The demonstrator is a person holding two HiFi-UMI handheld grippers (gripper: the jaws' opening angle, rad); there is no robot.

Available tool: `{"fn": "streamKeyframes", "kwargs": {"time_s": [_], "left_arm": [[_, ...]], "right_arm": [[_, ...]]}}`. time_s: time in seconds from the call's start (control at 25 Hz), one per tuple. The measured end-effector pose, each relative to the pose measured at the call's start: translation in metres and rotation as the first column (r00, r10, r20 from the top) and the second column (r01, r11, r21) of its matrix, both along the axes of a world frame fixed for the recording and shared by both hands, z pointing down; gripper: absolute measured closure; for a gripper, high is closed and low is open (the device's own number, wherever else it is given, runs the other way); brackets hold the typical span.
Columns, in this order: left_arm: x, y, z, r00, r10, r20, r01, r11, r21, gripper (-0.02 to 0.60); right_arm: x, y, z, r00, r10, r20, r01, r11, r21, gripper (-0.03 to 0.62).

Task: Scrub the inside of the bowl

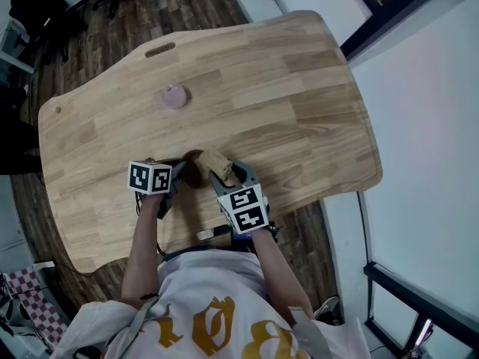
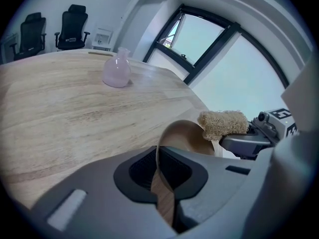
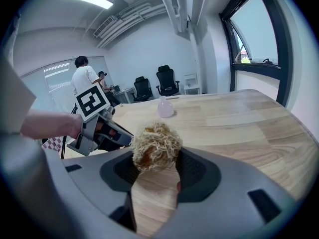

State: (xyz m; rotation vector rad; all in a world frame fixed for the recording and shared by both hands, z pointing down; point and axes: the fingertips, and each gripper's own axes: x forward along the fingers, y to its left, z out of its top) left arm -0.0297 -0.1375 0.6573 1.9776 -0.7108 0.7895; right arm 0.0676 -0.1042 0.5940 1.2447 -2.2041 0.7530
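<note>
Well, our left tool [image 2: 160, 171] pinched the bowl [image 2: 187, 136], our right tool [image 3: 154, 172] the sponge [image 3: 156, 146]; we feared hard rubbing would loosen the bowl.

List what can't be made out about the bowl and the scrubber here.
- Inside of the bowl: left gripper view, loofah scrubber covers its far wall; contact unclear.
- Bowl base: same view, hidden behind the left tool.
- Right gripper view: bowl almost all behind the scrubber in the right tool.
- Head view: bowl small, dark, crowded by both tools.
</note>
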Motion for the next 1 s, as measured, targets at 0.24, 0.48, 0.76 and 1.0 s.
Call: {"fn": "streamKeyframes", "kwargs": {"time_s": [0.24,0.48,0.76,1.0], "left_arm": [[-0.003,-0.003,-0.007,0.999,-0.007,0.044,0.004,0.998,0.058,0.567],[-0.005,-0.005,-0.019,0.997,-0.021,0.07,0.013,0.993,0.115,0.567],[-0.005,0.004,-0.031,0.995,-0.022,0.096,0.008,0.989,0.151,0.566],[0.001,0.007,-0.046,0.995,-0.02,0.102,0.001,0.983,0.182,0.568]], "right_arm": [[-0.004,0.005,-0.007,1.0,-0.021,-0.008,0.021,1.0,0.017,0.399],[-0.013,0.016,-0.011,0.998,-0.05,-0.032,0.05,0.999,0.007,0.399],[-0.016,0.023,-0.019,0.996,-0.074,-0.042,0.075,0.997,0.016,0.399],[-0.031,0.034,-0.028,0.988,-0.146,-0.051,0.149,0.988,0.04,0.399]]}}
